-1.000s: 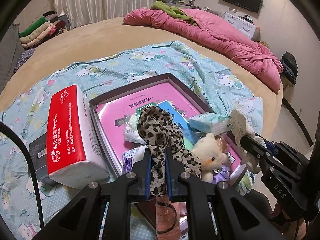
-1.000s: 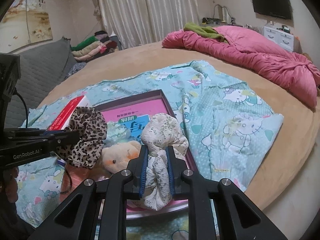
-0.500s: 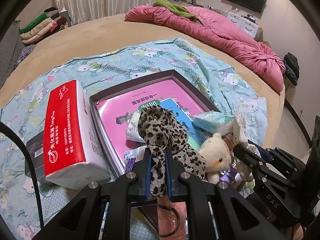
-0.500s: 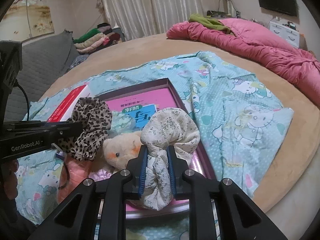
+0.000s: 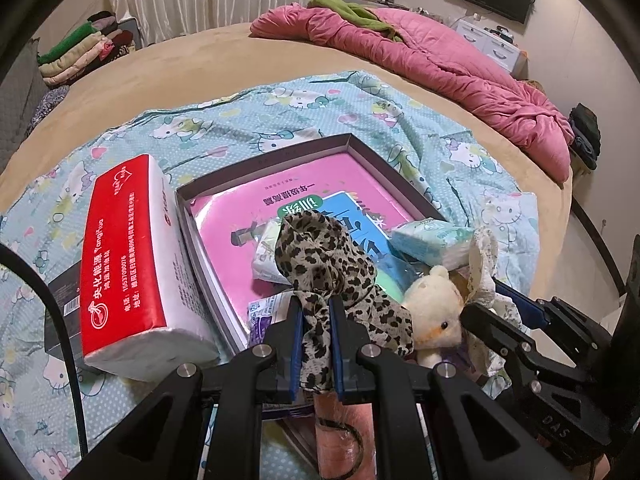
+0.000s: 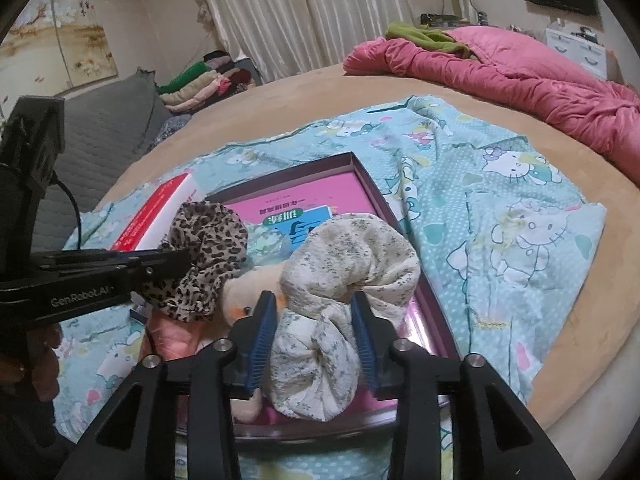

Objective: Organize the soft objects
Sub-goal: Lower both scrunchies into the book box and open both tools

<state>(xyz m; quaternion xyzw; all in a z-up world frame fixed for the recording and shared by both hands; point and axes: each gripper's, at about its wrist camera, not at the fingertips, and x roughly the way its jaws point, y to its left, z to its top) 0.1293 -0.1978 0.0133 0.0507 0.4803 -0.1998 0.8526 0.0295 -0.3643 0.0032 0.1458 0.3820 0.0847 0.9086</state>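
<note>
Since a second ago, the right gripper (image 6: 314,334) has lowered toward the box and its jaws are opening; the cream floral scrunchie (image 6: 344,276) sits loosely between them, no longer pinched, and one blue pad (image 6: 260,340) now stands clear of the fabric. It hangs over the near corner of the purple box (image 6: 404,228), against a plush bear (image 6: 240,292). The left gripper (image 5: 314,342) stays shut tight on a leopard scrunchie (image 5: 320,256), held above the same box. Both scrunchies look light, limp and easily crushed, so pinching a gathered fold should hold best. Beside the box lies a red tissue pack (image 5: 124,264) on the cartoon-print sheet (image 5: 420,132).
</note>
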